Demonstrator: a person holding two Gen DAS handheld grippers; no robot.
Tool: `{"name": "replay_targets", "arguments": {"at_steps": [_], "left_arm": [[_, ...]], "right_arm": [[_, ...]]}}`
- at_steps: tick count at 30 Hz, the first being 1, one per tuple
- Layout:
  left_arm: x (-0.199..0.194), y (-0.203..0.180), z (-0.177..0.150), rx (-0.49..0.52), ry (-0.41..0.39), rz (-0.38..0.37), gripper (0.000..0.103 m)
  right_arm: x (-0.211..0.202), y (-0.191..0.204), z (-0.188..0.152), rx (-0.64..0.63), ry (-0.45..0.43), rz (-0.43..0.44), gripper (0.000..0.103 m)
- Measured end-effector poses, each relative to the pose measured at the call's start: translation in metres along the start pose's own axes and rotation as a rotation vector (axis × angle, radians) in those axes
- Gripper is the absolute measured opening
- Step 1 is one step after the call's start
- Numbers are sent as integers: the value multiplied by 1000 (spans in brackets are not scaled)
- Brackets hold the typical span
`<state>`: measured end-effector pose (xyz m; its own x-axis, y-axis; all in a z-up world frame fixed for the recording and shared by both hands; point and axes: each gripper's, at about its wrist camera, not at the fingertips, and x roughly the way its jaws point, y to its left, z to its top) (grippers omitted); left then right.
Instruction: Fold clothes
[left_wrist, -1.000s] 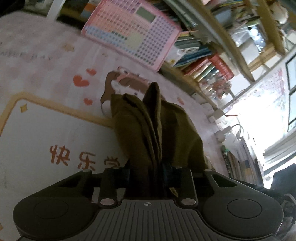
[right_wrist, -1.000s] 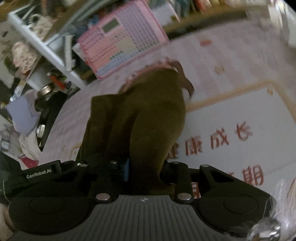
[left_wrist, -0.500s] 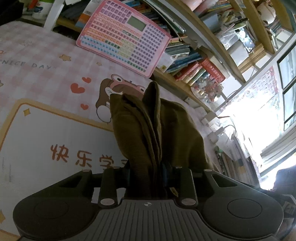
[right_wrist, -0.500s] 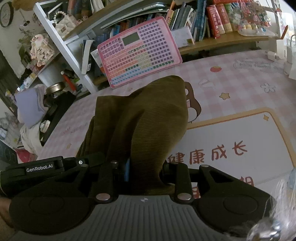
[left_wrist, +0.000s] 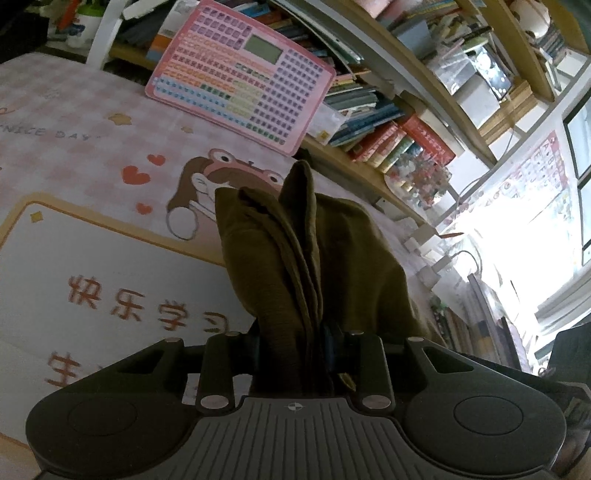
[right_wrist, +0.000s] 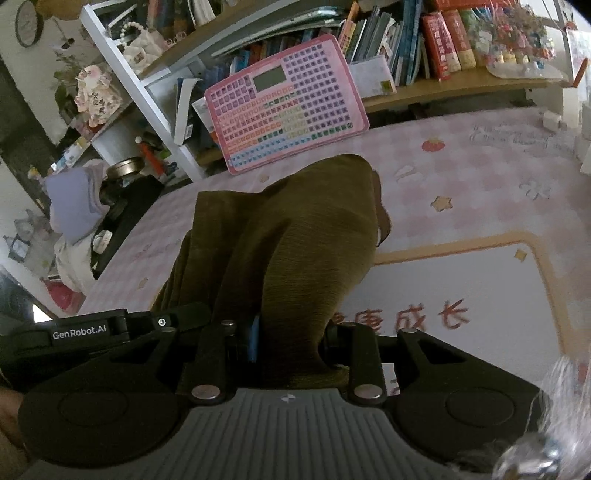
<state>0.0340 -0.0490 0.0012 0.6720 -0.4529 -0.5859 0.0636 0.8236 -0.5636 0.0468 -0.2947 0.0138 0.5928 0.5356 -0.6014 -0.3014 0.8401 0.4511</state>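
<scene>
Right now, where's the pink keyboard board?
Both wrist views: pink keyboard board leans against the bookshelf at the table's far edge, behind the olive garment.

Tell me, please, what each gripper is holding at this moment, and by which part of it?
Both hold the olive-brown garment. The left gripper clamps a bunched stack of its folded edges; the right gripper clamps a gathered fold. Which part of the garment each is cannot be told.

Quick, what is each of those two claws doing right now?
Left gripper: closed on bunched folds of the olive-brown garment.
Right gripper: closed on the same olive-brown garment.
</scene>
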Motion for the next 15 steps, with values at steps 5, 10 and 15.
{"name": "replay_targets", "arguments": {"at_steps": [5,10,15], "left_arm": [[8,-18,-10,-1,13,22,28],[14,-34,-20,10,27,36,29],[21,-49,-28,19,31,39,29]], "right_arm": [[-11,-22,-1,10,13,14,27],[-22,-43,-5,28,23,22,27],[-33,-61,-10,43,23,25,27]]}}
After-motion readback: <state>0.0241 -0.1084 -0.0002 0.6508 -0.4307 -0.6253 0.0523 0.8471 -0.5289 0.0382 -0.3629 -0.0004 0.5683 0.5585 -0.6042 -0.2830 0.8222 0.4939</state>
